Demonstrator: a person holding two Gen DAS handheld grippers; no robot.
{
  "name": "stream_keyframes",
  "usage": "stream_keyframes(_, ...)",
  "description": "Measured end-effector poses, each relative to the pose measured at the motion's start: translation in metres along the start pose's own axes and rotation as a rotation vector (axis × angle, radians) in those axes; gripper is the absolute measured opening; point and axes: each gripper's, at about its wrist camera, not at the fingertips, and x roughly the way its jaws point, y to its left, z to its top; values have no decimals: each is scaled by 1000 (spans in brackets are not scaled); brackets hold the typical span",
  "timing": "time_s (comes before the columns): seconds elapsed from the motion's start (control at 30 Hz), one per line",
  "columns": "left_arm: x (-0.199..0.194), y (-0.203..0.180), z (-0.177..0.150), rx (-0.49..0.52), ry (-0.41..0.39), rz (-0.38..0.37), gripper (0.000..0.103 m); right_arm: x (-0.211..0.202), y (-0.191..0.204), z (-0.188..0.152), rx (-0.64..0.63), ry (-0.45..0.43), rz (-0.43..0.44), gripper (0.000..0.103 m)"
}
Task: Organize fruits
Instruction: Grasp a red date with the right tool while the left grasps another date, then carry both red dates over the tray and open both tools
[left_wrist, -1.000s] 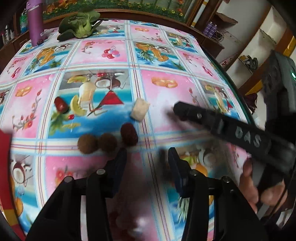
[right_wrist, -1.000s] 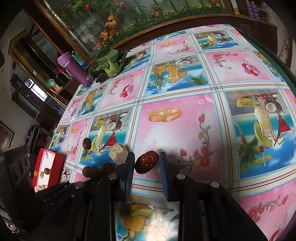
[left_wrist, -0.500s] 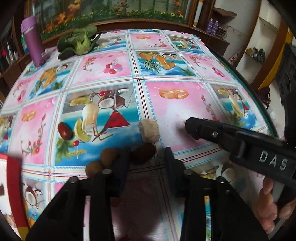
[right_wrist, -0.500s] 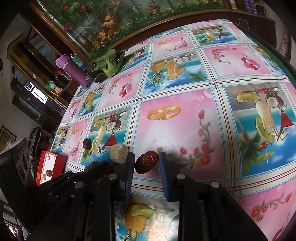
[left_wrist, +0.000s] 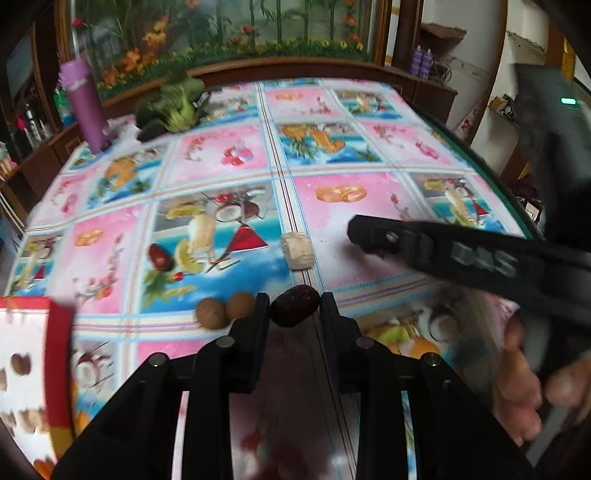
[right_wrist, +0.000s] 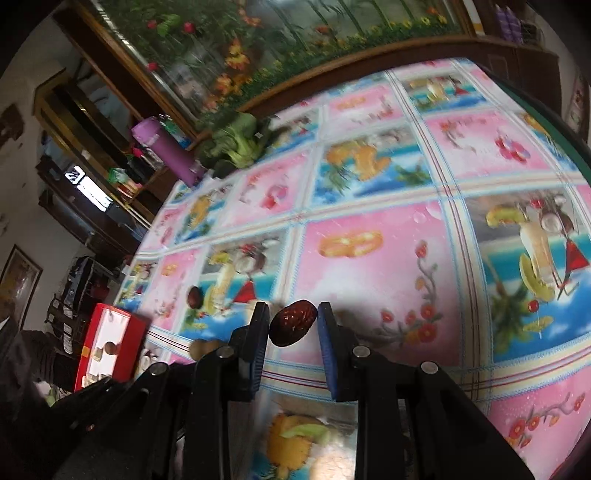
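Note:
My left gripper (left_wrist: 294, 305) is shut on a dark red date (left_wrist: 294, 305) just above the patterned tablecloth. My right gripper (right_wrist: 292, 322) is shut on another red date (right_wrist: 292, 322) and holds it lifted above the cloth. Two brown round longans (left_wrist: 223, 311) lie just left of my left fingers. A third date (left_wrist: 160, 255) lies further left. A beige block (left_wrist: 296, 250) sits ahead of my left gripper. A red box (left_wrist: 26, 365) with fruits inside stands at the left edge; it also shows in the right wrist view (right_wrist: 107, 343). My right gripper's finger (left_wrist: 424, 245) crosses the left wrist view.
A purple bottle (left_wrist: 86, 103) and a leafy green vegetable (left_wrist: 173, 107) stand at the far side of the table (left_wrist: 369, 147). The table's right edge (left_wrist: 491, 184) curves close by. Shelves and a cabinet surround the table.
My left gripper moved forward and closed on the date beside the longans. My right gripper rose and tilted with its date; the camera views swung.

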Motion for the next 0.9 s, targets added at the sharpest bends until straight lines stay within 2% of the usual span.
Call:
stream_keyframes(0.2, -65, 14, -29, -29, -120, 60, 29, -11, 28, -8, -155, -128, -43, 26)
stream_keyframes(0.37, -109, 41, -53, -60, -192, 127, 29, -3, 43, -16, -176, -99, -63, 25)
stream_keyframes(0.5, -141, 72, -68, -103, -264, 211, 29, -9, 76, -32, -184, -84, 7, 25)
stream_keyframes(0.7, -179, 136, -84, -225, -350, 321, 30, 7, 179, -54, -339, 4, 152, 25)
stream_keyframes(0.9, -194, 196, -110, -336, -358, 407, 30, 33, 255, -71, -417, 72, 238, 25)
